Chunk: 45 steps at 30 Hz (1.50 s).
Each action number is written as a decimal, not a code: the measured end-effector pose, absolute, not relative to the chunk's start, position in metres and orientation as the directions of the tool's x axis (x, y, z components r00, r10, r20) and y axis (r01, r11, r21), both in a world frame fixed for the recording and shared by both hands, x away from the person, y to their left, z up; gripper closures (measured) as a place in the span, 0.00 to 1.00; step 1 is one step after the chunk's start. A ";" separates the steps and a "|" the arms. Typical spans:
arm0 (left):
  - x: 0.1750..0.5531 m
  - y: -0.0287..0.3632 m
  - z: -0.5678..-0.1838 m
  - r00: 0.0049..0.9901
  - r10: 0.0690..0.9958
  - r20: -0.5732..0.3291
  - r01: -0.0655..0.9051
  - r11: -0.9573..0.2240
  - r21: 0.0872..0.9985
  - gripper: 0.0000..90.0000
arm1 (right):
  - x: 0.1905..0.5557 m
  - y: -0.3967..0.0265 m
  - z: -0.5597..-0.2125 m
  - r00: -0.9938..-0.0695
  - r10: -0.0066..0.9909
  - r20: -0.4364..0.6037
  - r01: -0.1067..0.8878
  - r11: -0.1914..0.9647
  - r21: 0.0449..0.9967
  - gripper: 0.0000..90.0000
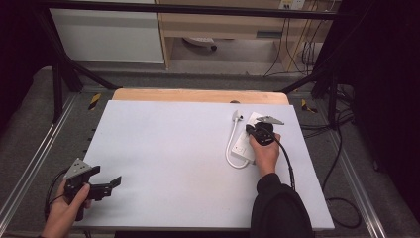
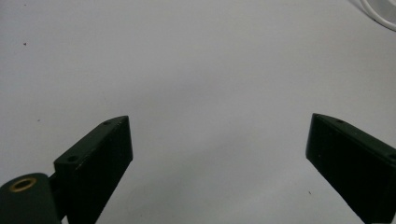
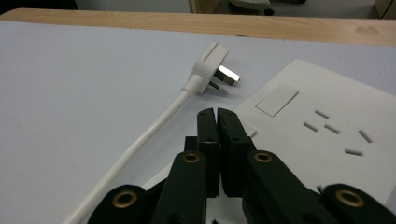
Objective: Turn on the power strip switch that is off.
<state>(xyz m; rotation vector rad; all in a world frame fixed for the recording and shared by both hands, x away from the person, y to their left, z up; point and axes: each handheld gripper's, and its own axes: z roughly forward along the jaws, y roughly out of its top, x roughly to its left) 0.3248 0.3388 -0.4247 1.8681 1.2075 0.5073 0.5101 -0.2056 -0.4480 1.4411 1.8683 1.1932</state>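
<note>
A white power strip (image 1: 246, 144) lies near the far right corner of a white table (image 1: 168, 158), the landmark for all else here. The right gripper (image 1: 257, 130), held in the person's right hand (image 1: 265, 151), hangs over the strip with its jaws pressed together and nothing between them. Just left of the strip, a white plug (image 3: 212, 67) lies on its side, metal pins pointing toward the strip, and its white cord (image 3: 140, 140) loops back along the strip's left edge. Well apart from the strip, at the table's near left corner, the left gripper (image 1: 113, 183) rests in the left hand (image 1: 64, 210), jaws spread wide above bare tabletop.
</note>
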 end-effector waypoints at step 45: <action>0.325 0.339 -0.424 0.449 0.887 -0.107 0.550 -0.181 0.815 0.08 | 0.492 -0.209 -0.383 -0.286 0.951 0.113 0.496 0.046 0.867 0.07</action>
